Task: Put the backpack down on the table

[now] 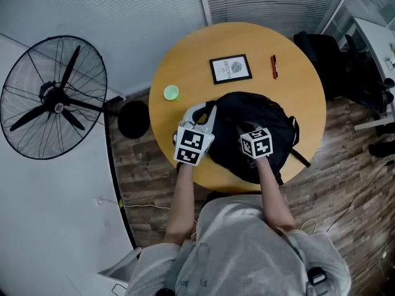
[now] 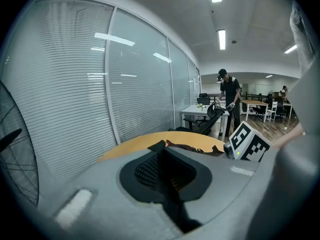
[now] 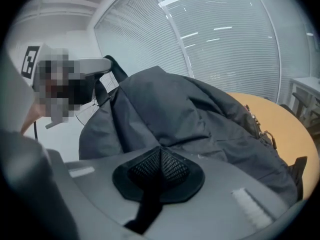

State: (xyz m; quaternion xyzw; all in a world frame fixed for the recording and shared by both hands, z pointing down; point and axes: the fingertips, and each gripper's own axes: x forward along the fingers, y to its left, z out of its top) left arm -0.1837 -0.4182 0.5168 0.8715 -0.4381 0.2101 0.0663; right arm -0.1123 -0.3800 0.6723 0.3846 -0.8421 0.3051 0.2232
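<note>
Backpack (image 1: 253, 125): black and slumped on the near half of the round wooden table (image 1: 185, 66), reaching the near rim, with one strap end trailing off the right side.
Left gripper (image 1: 207, 116): at the backpack's left edge, with its jaws drawn together on a black strap (image 3: 114, 68) that rises from the bag.
Right gripper (image 3: 160, 153): over the near middle of the backpack. Its jaws are pressed together and dark fabric lies just past the tips. Whether any fabric is pinched cannot be told.
Arms: both forearms reach forward from a person in a grey shirt at the table's near side.
Far side of table: a framed picture (image 1: 230, 68), a red pen (image 1: 274, 66) to its right, and a small green round thing (image 1: 171, 92) near the left rim. All three lie apart from the backpack.
Floor: wood planks, with a standing fan (image 1: 52, 97) left of the table and black chairs (image 1: 321, 54) at the far right.
Background: slatted blinds behind glass walls. A person in dark clothes (image 2: 230, 96) stands by a white desk well beyond the table.
</note>
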